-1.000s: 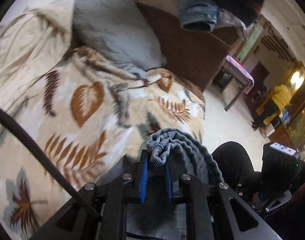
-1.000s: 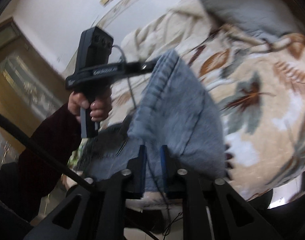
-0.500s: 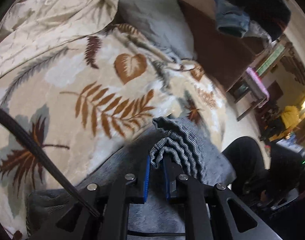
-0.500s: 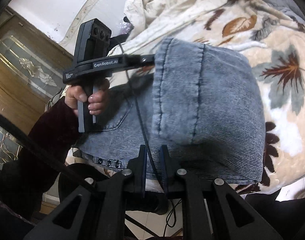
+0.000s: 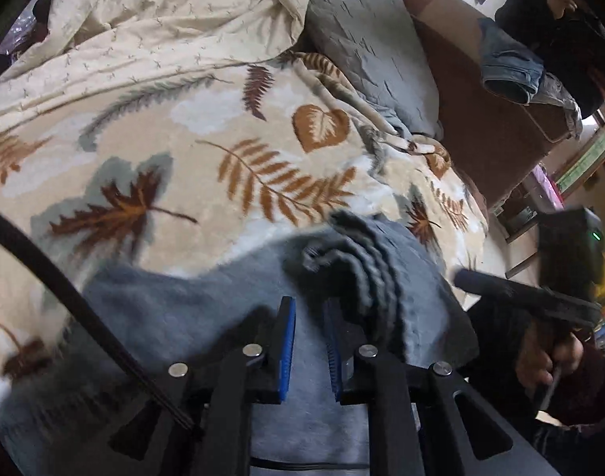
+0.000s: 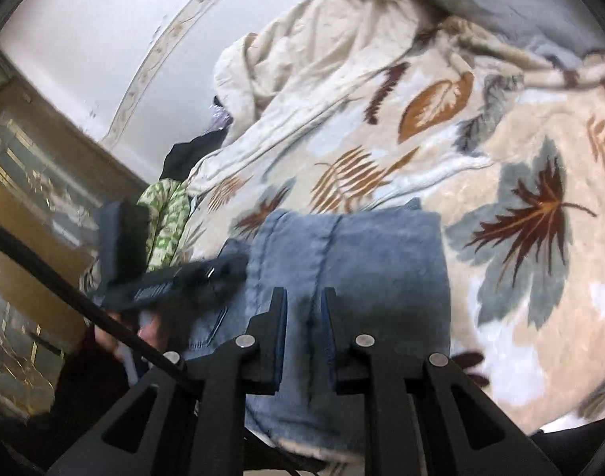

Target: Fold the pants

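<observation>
- Folding pants on a bed: the grey-blue pants [image 6: 381, 261] lie doubled over at the near edge of the leaf-print blanket [image 5: 183, 150], with one end hanging off that edge.
- Left gripper [image 5: 308, 341] hangs low over the cloth near the blanket's front edge. Its jaws have just been opening and stand a little apart, with nothing pinched between the blue pads.
- A ridged bunch of hem [image 5: 366, 261] sits on top of the fold, just beyond the left gripper's tips and toward the blanket's foot end.
- Right gripper [image 6: 304, 333] is in much the same state. Its jaws have just been opening, and the denim seen in the slim gap appears to lie flat beneath them rather than clamped.
- The step in hand looks like setting down the fold and letting go.
- To do it well, both tools should lift straight off the blanket so the pads do not snag and drag the top layer.
- The bunched hem wants smoothing flat toward the blanket's middle, its edges squared with the layer below, before any further fold.
</observation>
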`<state>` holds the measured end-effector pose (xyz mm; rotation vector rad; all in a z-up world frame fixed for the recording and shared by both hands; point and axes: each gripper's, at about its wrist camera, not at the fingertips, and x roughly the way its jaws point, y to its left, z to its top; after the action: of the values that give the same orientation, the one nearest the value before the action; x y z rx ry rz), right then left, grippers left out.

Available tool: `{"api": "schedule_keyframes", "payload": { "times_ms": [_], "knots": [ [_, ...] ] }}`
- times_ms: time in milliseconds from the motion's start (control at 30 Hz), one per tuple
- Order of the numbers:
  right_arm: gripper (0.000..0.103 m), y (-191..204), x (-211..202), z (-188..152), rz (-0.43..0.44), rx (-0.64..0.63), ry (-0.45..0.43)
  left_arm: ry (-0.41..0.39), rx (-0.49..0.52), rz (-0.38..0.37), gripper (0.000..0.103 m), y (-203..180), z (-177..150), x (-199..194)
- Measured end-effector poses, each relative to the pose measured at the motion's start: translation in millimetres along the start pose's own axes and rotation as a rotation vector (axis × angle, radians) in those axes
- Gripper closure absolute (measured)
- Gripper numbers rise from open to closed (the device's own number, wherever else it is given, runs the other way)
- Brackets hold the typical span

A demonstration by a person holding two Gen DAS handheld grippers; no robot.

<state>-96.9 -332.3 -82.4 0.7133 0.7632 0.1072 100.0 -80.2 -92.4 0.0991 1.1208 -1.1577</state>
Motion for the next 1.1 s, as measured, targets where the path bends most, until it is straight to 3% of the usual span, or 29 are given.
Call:
{"api": "schedule_keyframes", "payload": {
  "times_ms": [133, 200, 367, 633, 767, 800, 900, 967, 1033, 1100],
  "knots": [
    [0.085, -16.7, 12.9, 10.6, 0.004, 0.031, 0.006, 0.002, -0.04, 0.032, 0.086, -10.8, -9.9, 21.4],
    [0.085, -21.3, 19.6, 13.8, -0.004, 0.036, 0.008, -0.008, -0.08, 0.01, 0.086, -9.9, -12.1, 30.4],
    [0.085, -34.9, 28.0, 21.2, 0.004, 0.059, 0.012, -0.113, -0.182, -0.048, 0.086, -2.6, -16.3, 38.3],
    [0.085, -48.4, 35.3, 23.5, 0.003, 0.082, 0.04, -0.017, -0.139, -0.254, 0.086, -39.3, -35.6, 40.0],
    [0.084, -48.4, 42.5, 27.4, 0.019, 0.085, 0.071, -0.015, -0.151, -0.249, 0.086, -55.2, -50.3, 28.9],
    [0.077, -46.8, 47.0, 27.6, 0.021, 0.077, 0.092, -0.022, -0.177, -0.25, 0.086, -52.4, -54.6, 27.0],
    [0.074, -43.0, 62.4, 22.6, 0.013, 0.068, 0.163, -0.037, -0.244, -0.173, 0.086, -42.3, -72.6, 13.4],
    [0.074, -35.5, 58.8, 19.4, 0.002, 0.035, 0.165, -0.082, -0.241, -0.103, 0.086, -43.4, -83.0, -10.0],
    [0.072, -21.1, 44.8, 15.8, -0.015, -0.025, 0.128, -0.135, -0.215, 0.033, 0.086, -47.8, -92.3, -40.1],
    [0.072, -4.4, 29.9, 9.3, -0.024, -0.092, 0.089, -0.182, -0.192, 0.214, 0.085, -52.4, -103.6, -71.4]
  ]
}}
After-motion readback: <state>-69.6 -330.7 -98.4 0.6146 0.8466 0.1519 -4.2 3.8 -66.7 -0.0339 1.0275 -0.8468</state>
